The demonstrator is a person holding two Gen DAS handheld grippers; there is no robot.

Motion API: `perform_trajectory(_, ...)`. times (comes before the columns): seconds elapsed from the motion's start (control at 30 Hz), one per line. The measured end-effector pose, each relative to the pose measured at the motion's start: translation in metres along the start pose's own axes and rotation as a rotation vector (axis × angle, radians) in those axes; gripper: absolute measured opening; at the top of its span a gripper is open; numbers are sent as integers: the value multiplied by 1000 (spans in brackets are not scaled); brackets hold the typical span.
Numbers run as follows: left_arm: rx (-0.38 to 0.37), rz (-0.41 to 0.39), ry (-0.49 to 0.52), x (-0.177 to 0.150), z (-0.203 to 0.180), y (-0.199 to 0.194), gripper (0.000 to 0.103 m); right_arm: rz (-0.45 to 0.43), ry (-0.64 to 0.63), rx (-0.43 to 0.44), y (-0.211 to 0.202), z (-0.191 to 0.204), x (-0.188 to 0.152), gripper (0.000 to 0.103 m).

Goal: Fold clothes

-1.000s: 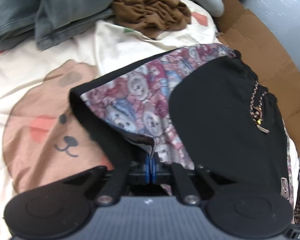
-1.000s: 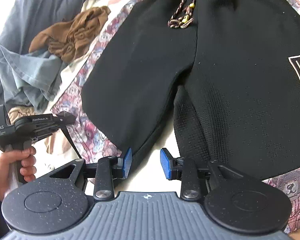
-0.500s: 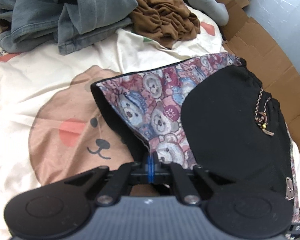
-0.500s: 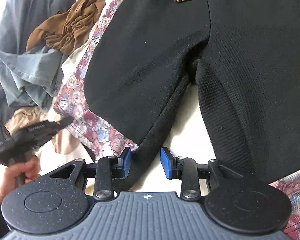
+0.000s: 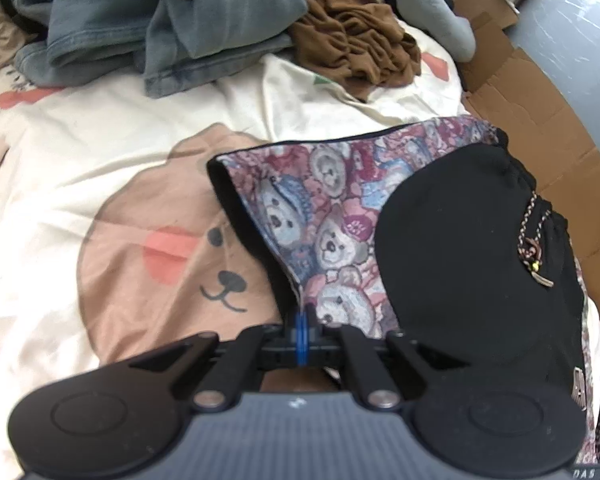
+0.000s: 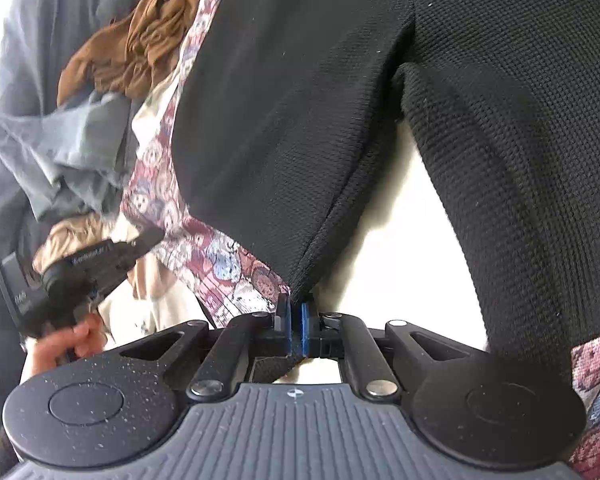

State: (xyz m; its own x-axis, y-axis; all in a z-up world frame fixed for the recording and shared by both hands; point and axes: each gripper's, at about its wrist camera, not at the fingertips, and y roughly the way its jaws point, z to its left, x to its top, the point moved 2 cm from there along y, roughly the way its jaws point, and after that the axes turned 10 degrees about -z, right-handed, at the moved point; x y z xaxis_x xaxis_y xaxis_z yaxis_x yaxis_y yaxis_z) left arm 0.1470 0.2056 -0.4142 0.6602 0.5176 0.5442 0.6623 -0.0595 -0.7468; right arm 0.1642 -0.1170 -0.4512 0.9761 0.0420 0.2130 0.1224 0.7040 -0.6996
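Black knit shorts [image 6: 380, 100] with a braided drawstring [image 5: 534, 244] lie on a bear-print cloth [image 5: 320, 208] with a black lining. My left gripper [image 5: 301, 322] is shut on the corner of the bear-print cloth and holds it raised off the bed. My right gripper [image 6: 295, 322] is shut on the hem corner of the shorts' left leg. The left gripper also shows in the right wrist view [image 6: 100, 264], held in a hand, at the cloth's left edge [image 6: 204, 256].
A cream bedsheet [image 5: 100, 160] with a big bear face covers the bed. Grey-blue clothes [image 5: 160, 20] and a brown garment [image 5: 352, 32] are piled at the far end. Flattened cardboard [image 5: 540, 120] lies to the right of the bed.
My right gripper moved forward and closed on the shorts' leg hem. My left gripper lifted and pulled the bear-print cloth's corner toward me and to the left.
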Motion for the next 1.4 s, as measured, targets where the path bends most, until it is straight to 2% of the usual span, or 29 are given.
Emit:
perform_trajectory(0.1, -9, -6, -34, 3, 5, 1, 4, 39, -24, -16, 4, 2, -2, 4)
perform_trajectory(0.17, -14, -19, -59, 7, 9, 0, 5, 39, 7, -10, 3, -1, -2, 6)
perform_trajectory(0.33, 2, -61, -43, 21, 18, -1, 12, 40, 60, 23, 4, -5, -4, 16)
perform_trajectory(0.43, 3, -82, -60, 30, 25, 2, 12, 49, 78, 37, 6, -4, -5, 23)
perform_trajectory(0.5, 4, -94, -62, 36, 28, 4, 12, 57, 59, 37, 6, -3, -7, 23)
perform_trajectory(0.57, 5, -100, -62, 40, 29, 6, 6, 64, 25, 29, 7, -1, -9, 19)
perform_trajectory(0.6, 5, -100, -59, 42, 30, 7, 4, 68, 8, 25, 8, 0, -10, 1)
perform_trajectory(0.63, 11, -102, -50, 44, 29, 7, 3, 72, -10, 21, 8, 1, -11, 0)
perform_trajectory(0.83, 81, -125, -12, 52, 37, 8, 1, 94, -83, -2, 9, 6, -14, 0)
perform_trajectory(0.97, 155, -121, -1, 56, 48, 4, 0, 126, -108, -7, 8, 9, -13, 2)
perform_trajectory(1.1, 156, -133, 32, 60, 48, -10, 2, 127, -127, -1, -6, 10, -9, 8)
perform_trajectory(1.2, 129, -136, 82, 63, 38, -17, 14, 101, -149, 3, -22, 11, -5, 12)
perform_trajectory(1.27, 109, -134, 121, 67, 29, -17, 31, 78, -166, 4, -32, 12, -1, 17)
perform_trajectory(1.4, 85, -102, 242, 74, 10, -2, 36, 25, -180, -2, -52, 11, 10, 22)
